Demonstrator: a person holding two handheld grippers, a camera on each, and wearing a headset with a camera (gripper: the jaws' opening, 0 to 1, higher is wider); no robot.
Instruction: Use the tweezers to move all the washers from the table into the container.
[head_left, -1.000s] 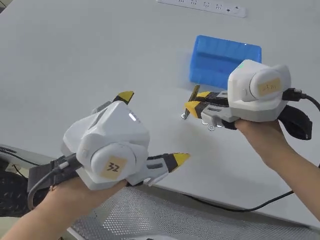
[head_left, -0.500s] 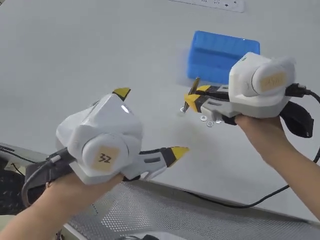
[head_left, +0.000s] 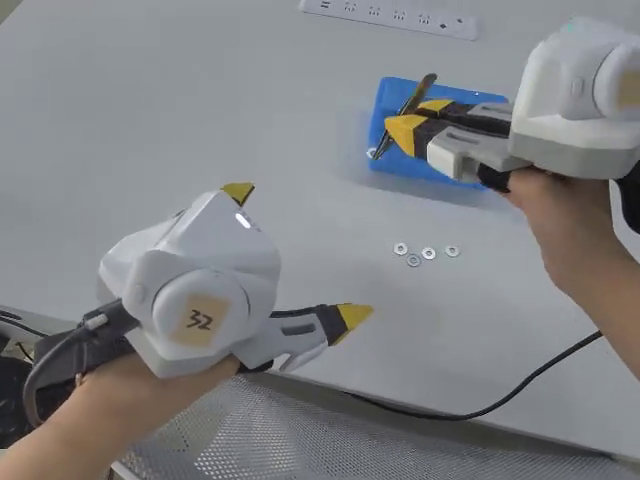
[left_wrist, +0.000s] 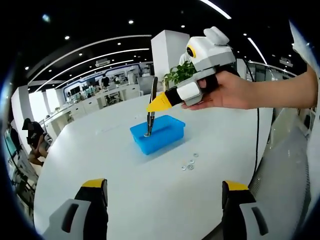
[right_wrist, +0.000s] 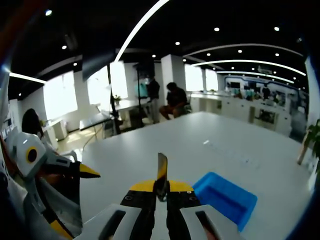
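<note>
Holding the tweezers (head_left: 408, 107) clamped in the right gripper (head_left: 400, 130), long axis steeply tilted, tips down at the container (head_left: 450, 92)'s left rim. To fetch next, probably: four washers (head_left: 427, 252) just in front of the container, nearer this gripper. With the left gripper (head_left: 297, 252) spread open, well short of the container.

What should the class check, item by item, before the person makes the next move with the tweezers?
1. Right gripper shut on the tweezers: ok.
2. Tweezers' tips inside the blue container: cannot tell; they sit at its rim.
3. A washer held in the tips: cannot tell, too small.
4. All washers in the container: not ok; four washers lie on the table.
5. Left gripper open, its fingers apart from the washers: ok.
</note>
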